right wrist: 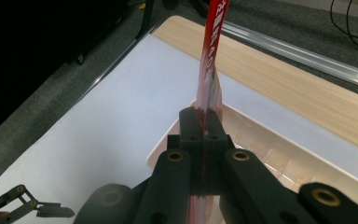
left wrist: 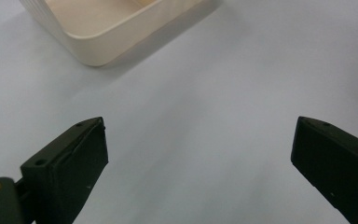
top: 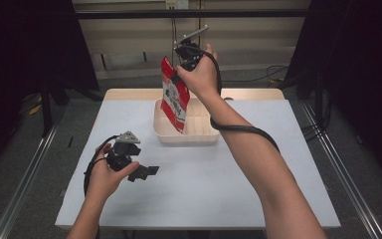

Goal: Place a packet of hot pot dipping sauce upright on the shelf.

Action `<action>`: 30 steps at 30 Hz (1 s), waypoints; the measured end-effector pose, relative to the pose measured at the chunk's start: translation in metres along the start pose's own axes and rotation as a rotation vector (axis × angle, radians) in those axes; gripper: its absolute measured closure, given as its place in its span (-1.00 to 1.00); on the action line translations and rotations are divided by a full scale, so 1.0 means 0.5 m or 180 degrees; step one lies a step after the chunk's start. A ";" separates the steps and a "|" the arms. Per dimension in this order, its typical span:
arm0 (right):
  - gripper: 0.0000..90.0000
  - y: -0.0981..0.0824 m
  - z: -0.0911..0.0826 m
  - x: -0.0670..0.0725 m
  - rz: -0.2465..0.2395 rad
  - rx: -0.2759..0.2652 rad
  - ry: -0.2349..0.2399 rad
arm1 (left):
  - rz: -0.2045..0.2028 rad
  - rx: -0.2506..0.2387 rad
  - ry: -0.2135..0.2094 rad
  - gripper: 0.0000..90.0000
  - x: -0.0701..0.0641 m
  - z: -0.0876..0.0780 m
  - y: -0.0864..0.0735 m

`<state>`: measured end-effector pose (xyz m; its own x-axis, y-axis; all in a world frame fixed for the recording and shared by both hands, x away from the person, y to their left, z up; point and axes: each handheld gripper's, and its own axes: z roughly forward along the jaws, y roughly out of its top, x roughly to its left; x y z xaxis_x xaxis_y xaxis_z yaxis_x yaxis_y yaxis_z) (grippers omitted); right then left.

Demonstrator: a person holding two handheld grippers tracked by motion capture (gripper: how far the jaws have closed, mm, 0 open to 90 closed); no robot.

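The right tongs [right wrist: 204, 122] are seen closest, their jaws clamped flat on the top edge of a red pouch [right wrist: 210, 70]. The pouch [top: 174, 97] is held upright above the tray [top: 165, 133], its lower end hanging inside the tray's left part; whether it touches the floor of the tray cannot be told. The left tongs [left wrist: 200, 158] are held low over the table [left wrist: 223, 79], in front and to the left of the tray [left wrist: 98, 44], with jaws wide apart and nothing between them.

The grip is judged thin: only a narrow strip of film is pinched, so the pouch could slip out if it is swung. If it is let go while tilted, it could tip over the tray's rim onto the table. The tray itself is not steadied and could be nudged.
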<state>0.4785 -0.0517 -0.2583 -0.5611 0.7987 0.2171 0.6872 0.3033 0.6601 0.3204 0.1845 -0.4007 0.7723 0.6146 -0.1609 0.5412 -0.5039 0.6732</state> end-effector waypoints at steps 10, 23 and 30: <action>1.00 -0.024 0.008 -0.011 -0.0006 0.0076 0.0026 | 0.0004 0.0015 -0.0021 -0.92 -0.003 0.003 0.001; 1.00 -0.033 0.011 -0.014 -0.0022 0.0066 0.0050 | 0.0022 0.0032 -0.0036 -0.92 -0.004 0.005 0.001; 1.00 -0.040 0.020 -0.011 -0.0034 0.0084 0.0054 | 0.0035 0.0049 -0.0015 -0.92 -0.005 0.006 0.001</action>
<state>0.4724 -0.0568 -0.2800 -0.5762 0.7864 0.2225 0.6929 0.3258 0.6432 0.3198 0.1807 -0.4022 0.7797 0.6061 -0.1570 0.5377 -0.5198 0.6638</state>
